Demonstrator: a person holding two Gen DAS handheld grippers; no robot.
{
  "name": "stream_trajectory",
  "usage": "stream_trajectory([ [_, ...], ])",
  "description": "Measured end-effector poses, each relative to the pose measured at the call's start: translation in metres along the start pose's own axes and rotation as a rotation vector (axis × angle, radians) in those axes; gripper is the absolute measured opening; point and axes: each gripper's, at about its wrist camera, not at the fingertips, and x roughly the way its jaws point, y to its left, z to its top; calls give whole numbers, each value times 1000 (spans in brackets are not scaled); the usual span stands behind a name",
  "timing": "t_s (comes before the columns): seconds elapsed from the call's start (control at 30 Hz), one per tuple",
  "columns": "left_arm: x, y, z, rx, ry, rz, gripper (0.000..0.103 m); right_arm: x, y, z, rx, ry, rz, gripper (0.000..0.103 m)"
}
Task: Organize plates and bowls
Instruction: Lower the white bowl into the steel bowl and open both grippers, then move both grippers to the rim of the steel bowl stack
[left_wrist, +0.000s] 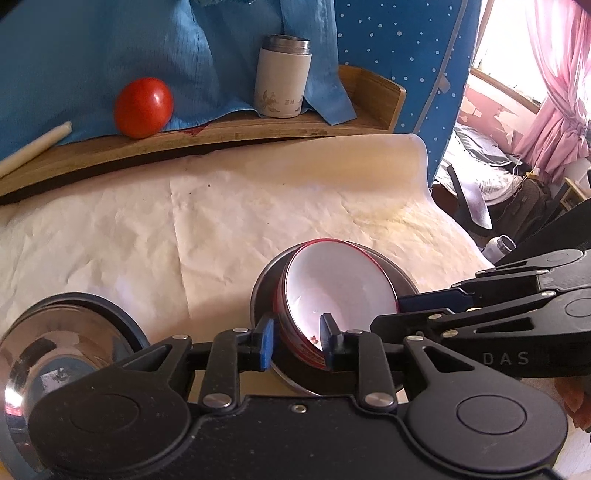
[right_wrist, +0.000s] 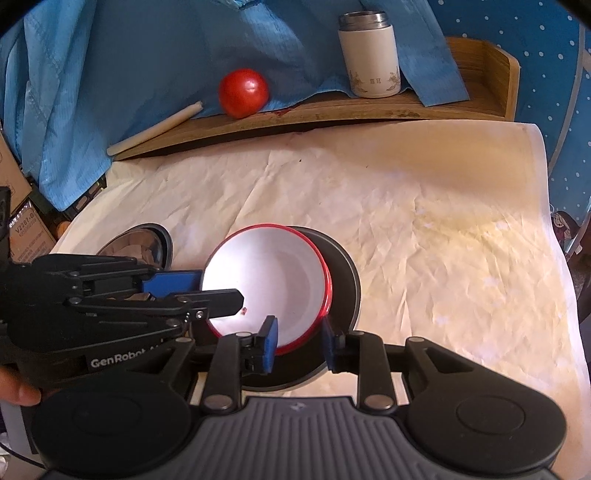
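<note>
While the red-rimmed white bowl (right_wrist: 269, 280) lies tilted inside a dark bowl (right_wrist: 343, 273) on the paper-covered desk (right_wrist: 443, 229), both grippers straddle its rim with narrow jaws, pads clear of it. The left gripper (left_wrist: 297, 341) brackets one edge, the right gripper (right_wrist: 299, 341) another. A steel bowl (left_wrist: 55, 343) sits just beside, a tomato (left_wrist: 143, 107) behind.

From my left camera I see the left tongs (left_wrist: 297, 341) straddling the near rim of the red-rimmed bowl (left_wrist: 340, 291), blue pads either side with a gap showing. The bowl sits tilted inside a dark metal dish (left_wrist: 402, 280) on the paper-covered counter (left_wrist: 184, 229). The right tongs (left_wrist: 424, 299) reach in from the right. A steel bowl (left_wrist: 66, 332) lies left; a tomato (left_wrist: 143, 107) and flask (left_wrist: 282, 77) stand on the wooden shelf (left_wrist: 258, 127)
</note>
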Motion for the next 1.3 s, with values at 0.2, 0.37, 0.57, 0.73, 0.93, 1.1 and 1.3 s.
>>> stream_trajectory([
  [0.2, -4, 13, -3, -79, -20, -63, 31, -12, -6, 0, 17, -34, 49, 52],
  [0.37, -16, 12, -3, -69, -62, -67, 50, -21, -9, -1, 15, -60, 25, 67],
  [0.57, -32, 19, -2, -82, -128, -42, 79, -32, -26, -8, 56, -91, 16, 84],
  [0.73, -42, 26, -4, -102, -177, 14, 102, -40, -37, -17, 95, -123, 37, 103],
  [0.93, -44, 34, -9, -131, -151, 45, 102, -47, -39, -34, 83, -169, 38, 103],
  [1.1, -60, 43, -27, -183, -188, 61, 102, -60, -36, -57, 93, -333, 17, 103],
  [1.3, -63, 51, -49, -309, -237, 169, 102, -50, -40, -82, 212, -475, 14, 103],
])
